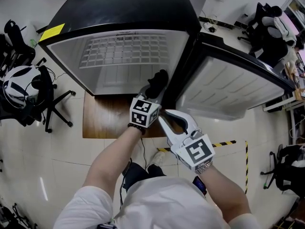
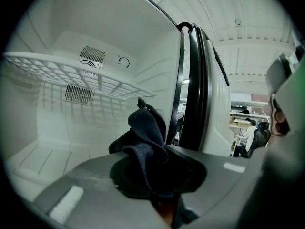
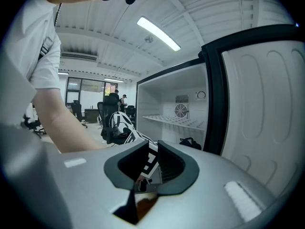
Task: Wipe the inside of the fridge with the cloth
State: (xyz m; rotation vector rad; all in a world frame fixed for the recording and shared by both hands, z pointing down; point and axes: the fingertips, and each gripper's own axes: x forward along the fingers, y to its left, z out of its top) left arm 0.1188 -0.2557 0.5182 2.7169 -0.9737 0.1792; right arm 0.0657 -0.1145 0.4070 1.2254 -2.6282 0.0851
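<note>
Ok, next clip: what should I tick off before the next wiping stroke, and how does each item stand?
1. Fridge door open: ok.
2. Cloth clamped in left tongs: ok.
3. Cloth pressed on an inner surface: cannot tell.
4. Right tongs empty, outside the fridge: ok.
5. Wire shelf seated, above the cloth: ok.

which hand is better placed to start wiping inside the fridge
Left. The left tongs grip the dark cloth at the fridge's open front, lower than the wire shelf. The right tongs are empty and sit further back, outside, near the door.
</note>
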